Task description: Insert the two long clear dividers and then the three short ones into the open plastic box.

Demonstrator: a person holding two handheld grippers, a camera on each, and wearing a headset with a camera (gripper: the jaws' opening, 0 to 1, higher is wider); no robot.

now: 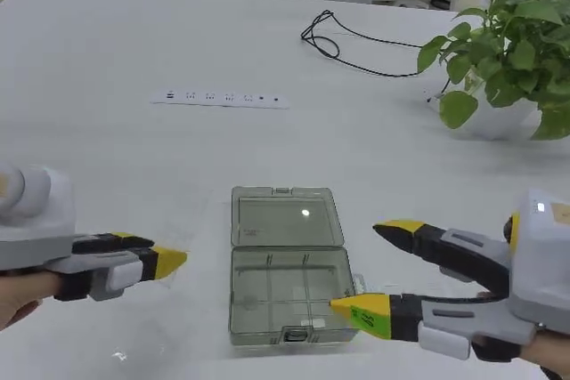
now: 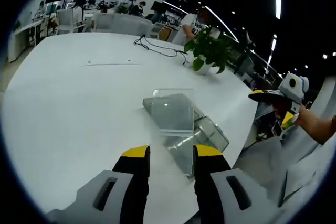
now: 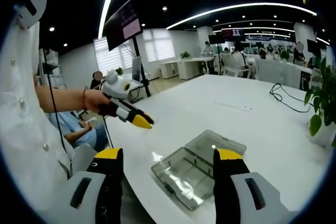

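The smoky clear plastic box (image 1: 285, 264) lies open near the table's front edge, lid flat toward the back; faint lines cross inside its base. In the left gripper view a clear divider (image 2: 173, 111) stands between my jaws, in front of the box (image 2: 212, 132). My left gripper (image 1: 174, 260) hovers left of the box, shut on that divider. My right gripper (image 1: 370, 266) is open and holds nothing, its lower tip near the box's front right corner. The right gripper view looks over the box (image 3: 199, 163) to the left gripper (image 3: 144, 121). The right gripper (image 2: 270, 107) is at the right of the left gripper view.
A white power strip (image 1: 220, 98) lies on the table behind the box. A black cable (image 1: 356, 42) loops at the back, and a potted plant (image 1: 508, 51) stands at the back right. The table's front edge runs just under the box.
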